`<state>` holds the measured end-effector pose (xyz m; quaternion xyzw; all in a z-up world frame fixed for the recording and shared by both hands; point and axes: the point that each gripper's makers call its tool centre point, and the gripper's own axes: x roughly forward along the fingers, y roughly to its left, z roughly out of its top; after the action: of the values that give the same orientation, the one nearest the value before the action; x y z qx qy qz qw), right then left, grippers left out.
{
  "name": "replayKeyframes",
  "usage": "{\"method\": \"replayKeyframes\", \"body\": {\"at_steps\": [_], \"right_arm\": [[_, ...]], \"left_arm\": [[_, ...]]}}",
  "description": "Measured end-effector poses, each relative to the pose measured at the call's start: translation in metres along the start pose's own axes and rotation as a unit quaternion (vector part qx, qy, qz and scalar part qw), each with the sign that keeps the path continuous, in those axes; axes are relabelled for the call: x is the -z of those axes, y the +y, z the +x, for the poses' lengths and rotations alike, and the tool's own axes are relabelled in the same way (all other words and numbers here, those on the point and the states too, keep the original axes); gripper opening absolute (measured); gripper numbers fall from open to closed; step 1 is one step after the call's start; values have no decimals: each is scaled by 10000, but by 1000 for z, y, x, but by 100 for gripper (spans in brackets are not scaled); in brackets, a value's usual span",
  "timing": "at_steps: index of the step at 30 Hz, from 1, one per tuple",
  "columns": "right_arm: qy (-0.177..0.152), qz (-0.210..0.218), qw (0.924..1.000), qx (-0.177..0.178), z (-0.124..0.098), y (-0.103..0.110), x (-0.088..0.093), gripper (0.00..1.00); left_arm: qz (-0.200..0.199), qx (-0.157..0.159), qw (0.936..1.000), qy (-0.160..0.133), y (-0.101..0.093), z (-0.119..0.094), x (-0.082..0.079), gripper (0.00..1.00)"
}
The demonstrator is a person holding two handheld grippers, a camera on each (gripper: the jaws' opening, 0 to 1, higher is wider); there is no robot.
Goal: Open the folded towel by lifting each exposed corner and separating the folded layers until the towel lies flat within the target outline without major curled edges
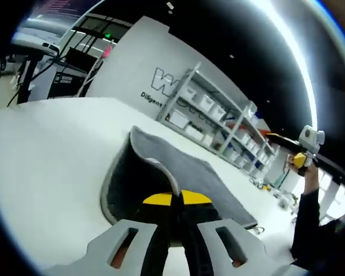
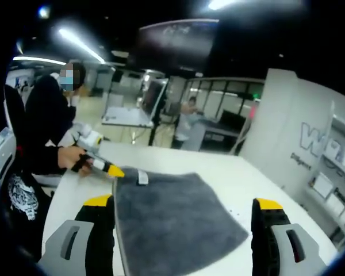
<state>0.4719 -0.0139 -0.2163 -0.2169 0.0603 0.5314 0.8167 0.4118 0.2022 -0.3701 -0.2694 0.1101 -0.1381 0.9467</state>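
A grey towel [image 1: 187, 172] lies on the white table [image 1: 52, 155]; its near edge rises in a curl out of my left gripper [image 1: 176, 199], whose yellow-tipped jaws are shut on that edge. In the right gripper view the towel [image 2: 178, 218] spreads between the wide-open jaws of my right gripper [image 2: 183, 202], which hold nothing. There the left gripper [image 2: 106, 168], held in a hand, pinches the far corner beside a small white label [image 2: 142, 177]. In the left gripper view the right gripper [image 1: 302, 156] hangs raised at the far right, away from the towel.
Shelves with white bins [image 1: 218, 115] stand behind the table's far side, next to a grey wall with lettering [image 2: 310, 144]. A person in dark clothes [image 2: 43, 121] stands at the table's edge. Desks and a second person [image 2: 190, 123] are further back.
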Motion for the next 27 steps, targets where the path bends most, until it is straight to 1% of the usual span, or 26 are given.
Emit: {"method": "replayKeyframes", "body": {"at_steps": [2, 3, 5, 7, 9, 10, 12, 15, 17, 18, 22, 24, 27], "right_arm": [[-17, -20, 10000, 14, 0, -1, -2, 99], [-54, -7, 10000, 71, 0, -4, -6, 99], [-74, -10, 9999, 116, 1, -8, -9, 99], [-8, -74, 9999, 79, 2, -15, -15, 99], [224, -99, 9996, 118, 4, -30, -17, 99], [367, -188, 9990, 142, 5, -36, -16, 99], [526, -197, 9983, 141, 8, -46, -17, 99], [671, -263, 9974, 14, 13, -52, -21, 99], [715, -266, 9971, -8, 15, -53, -22, 99], [829, -341, 9960, -49, 21, -62, -29, 99], [1000, -356, 9942, -144, 31, -74, -44, 98], [1093, -428, 9929, -174, 36, -78, -49, 98], [1191, -490, 9914, -223, 45, -86, -63, 95]], "left_arm": [[-63, 25, 9999, -86, -2, 0, -3, 2], [-123, -2, 9998, -158, -1, 0, -6, 2], [-126, -42, 9998, -161, 0, 1, -6, 2], [-166, -36, 9997, -187, -2, 1, -7, 2], [-207, -76, 9995, -222, -1, 0, -8, 2], [-237, -69, 9994, -258, -1, 1, -9, 2], [-336, -55, 9989, -320, 0, 1, -9, 2], [-616, -93, 9969, -475, 1, 1, -9, 2], [-678, -123, 9964, -488, 1, 1, -9, 2], [-865, -153, 9944, -590, 2, -1, -12, 2], [-1110, -139, 9913, -689, 6, -3, -16, 2], [-1172, -138, 9905, -706, 6, -3, -16, 2], [-1256, -144, 9893, -725, 6, -4, -15, 2]]}}
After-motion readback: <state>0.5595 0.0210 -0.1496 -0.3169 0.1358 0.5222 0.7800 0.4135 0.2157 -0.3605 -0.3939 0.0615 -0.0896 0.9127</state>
